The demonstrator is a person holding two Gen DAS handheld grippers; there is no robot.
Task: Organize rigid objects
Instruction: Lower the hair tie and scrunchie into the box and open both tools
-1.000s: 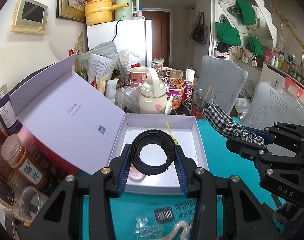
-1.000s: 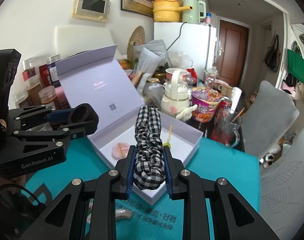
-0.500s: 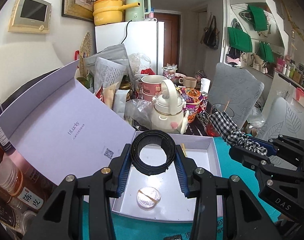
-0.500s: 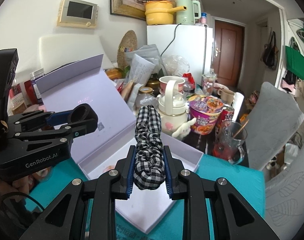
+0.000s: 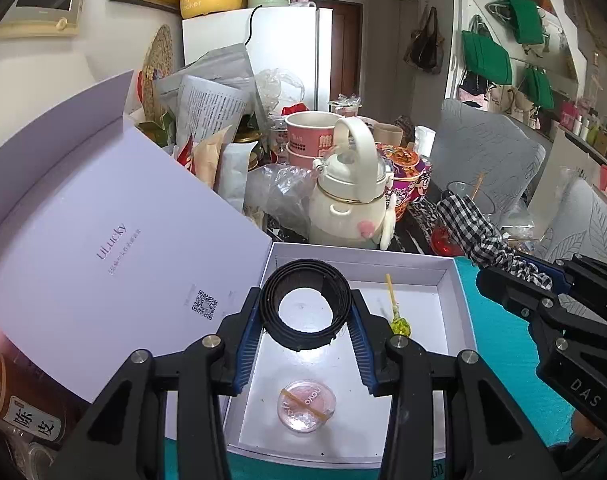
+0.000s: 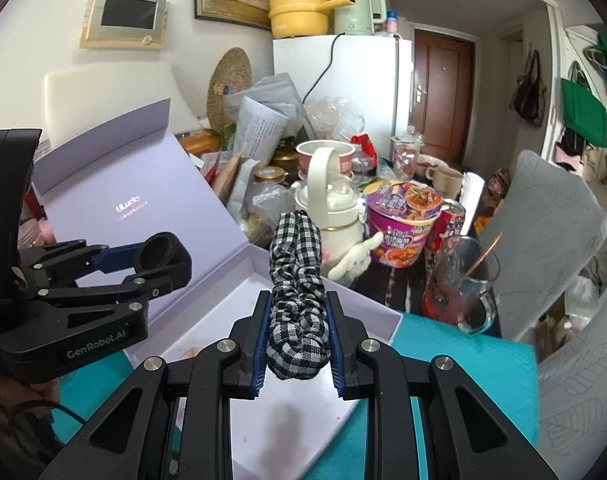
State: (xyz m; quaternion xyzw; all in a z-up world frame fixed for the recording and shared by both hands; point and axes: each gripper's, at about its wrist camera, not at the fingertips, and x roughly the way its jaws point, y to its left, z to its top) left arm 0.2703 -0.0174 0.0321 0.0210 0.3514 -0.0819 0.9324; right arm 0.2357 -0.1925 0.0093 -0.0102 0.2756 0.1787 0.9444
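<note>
Presently, the black ring [image 5: 306,305], ribbed and rigid, sits clamped in the left claw [image 5: 306,334] above the open white box [image 5: 457,300]. Its far rim is foreshortened. The right claw [image 6: 298,342] is clamped on a gathered checked fabric band [image 6: 298,292] (lower end hidden between pads). Inside the box lie a clear round case [image 5: 306,405] and a yellow-headed stick [image 5: 395,308]; the teal tabletop [image 5: 499,364] is partly cut off.
</note>
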